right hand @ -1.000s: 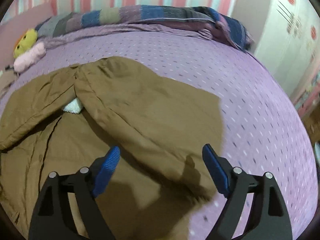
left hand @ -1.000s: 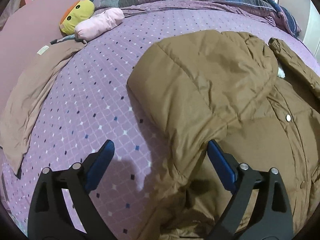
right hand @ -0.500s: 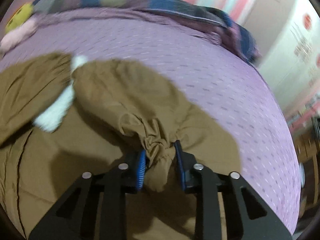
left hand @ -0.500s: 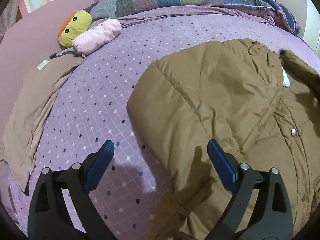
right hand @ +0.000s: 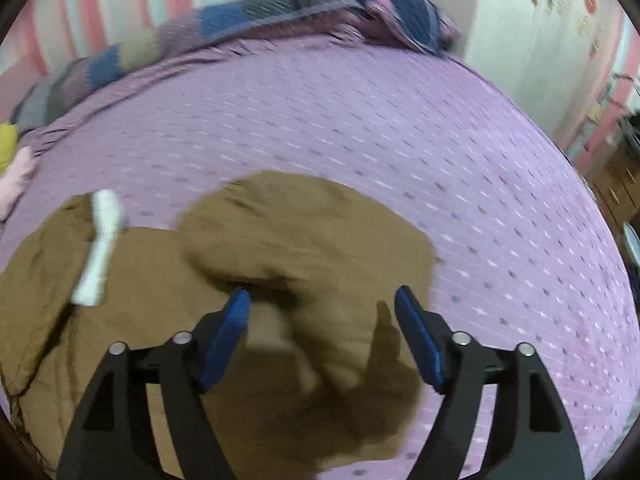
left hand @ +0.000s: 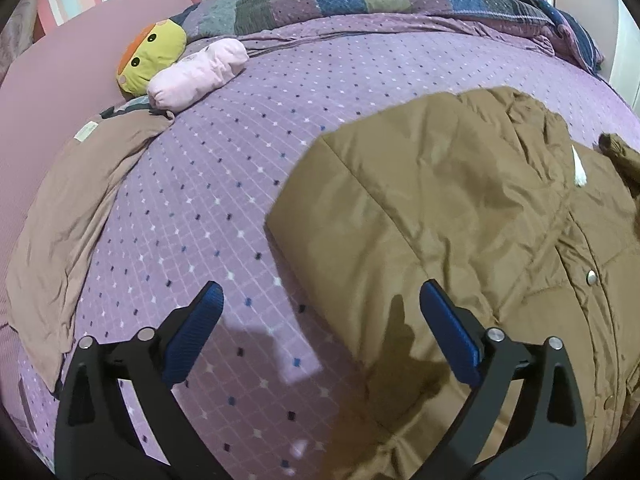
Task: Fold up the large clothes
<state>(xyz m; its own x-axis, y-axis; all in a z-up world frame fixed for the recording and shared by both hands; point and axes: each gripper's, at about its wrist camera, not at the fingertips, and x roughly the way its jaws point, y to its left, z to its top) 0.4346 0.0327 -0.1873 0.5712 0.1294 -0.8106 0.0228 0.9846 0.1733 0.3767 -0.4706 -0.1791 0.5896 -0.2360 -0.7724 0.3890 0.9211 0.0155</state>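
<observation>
A big brown padded coat (left hand: 460, 216) lies on the purple bedspread (left hand: 224, 184), one sleeve folded across its front, snap buttons (left hand: 591, 278) down the right. My left gripper (left hand: 320, 300) hovers open over the coat's left edge, nothing between its blue pads. In the blurred right wrist view the coat (right hand: 280, 256) fills the lower left, with a white fleecy strip (right hand: 100, 248) at its collar. My right gripper (right hand: 322, 306) is above the folded sleeve; its jaws are opening and the pads press on nothing.
A yellow plush toy (left hand: 150, 56) and a pink roll (left hand: 196, 74) sit at the bed's far left. A tan garment (left hand: 76, 220) lies along the left edge. A patchwork quilt (left hand: 380, 0) lines the far side. White cupboard doors (right hand: 532, 40) stand to the right.
The right gripper pinched the coat's sleeve cuff half a second ago, carried it over the coat, and has let it go with jaws spread. The left gripper drifted left and stayed open.
</observation>
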